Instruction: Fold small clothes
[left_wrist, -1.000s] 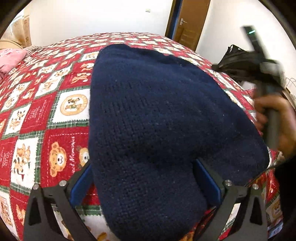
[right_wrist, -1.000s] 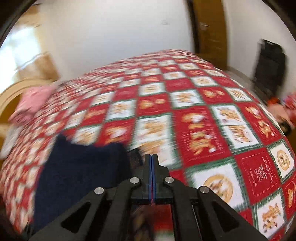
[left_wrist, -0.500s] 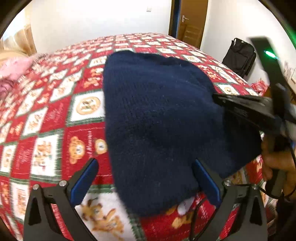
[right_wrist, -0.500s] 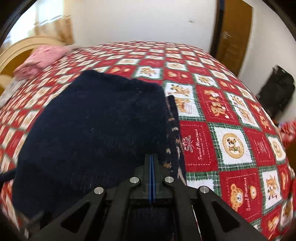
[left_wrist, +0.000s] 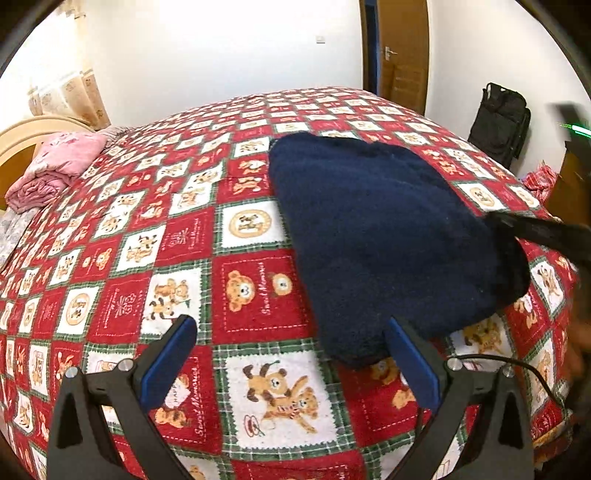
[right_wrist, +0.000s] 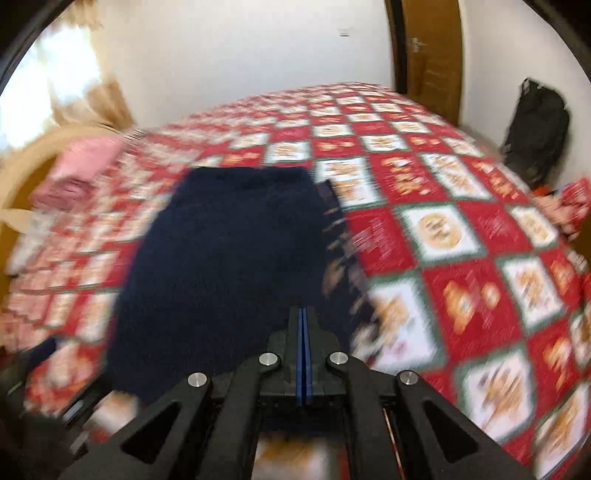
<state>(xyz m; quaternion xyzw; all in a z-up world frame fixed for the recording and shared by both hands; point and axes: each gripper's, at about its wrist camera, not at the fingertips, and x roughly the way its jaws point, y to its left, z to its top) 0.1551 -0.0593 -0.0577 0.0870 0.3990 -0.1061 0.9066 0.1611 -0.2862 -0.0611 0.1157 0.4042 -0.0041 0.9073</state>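
A navy knitted garment lies folded on the red and white bear-print bedspread. My left gripper hangs open above the bedspread, and only its right finger sits close to the garment's near edge. Nothing is between its pads. At the right edge of the left wrist view, the right gripper reaches onto the garment's right side. Its own view is blurred and shows the right gripper shut above the garment, with no cloth seen between the pads. A patterned strip of the garment shows along its right edge.
A pink folded cloth lies at the far left by the wooden headboard. A black bag stands against the wall to the right of the bed, near a wooden door. Red cloth lies beyond the bed's right edge.
My left gripper has drawn back and up from the garment that lay between its fingers. The right gripper has swept across the bed to the garment's right side.
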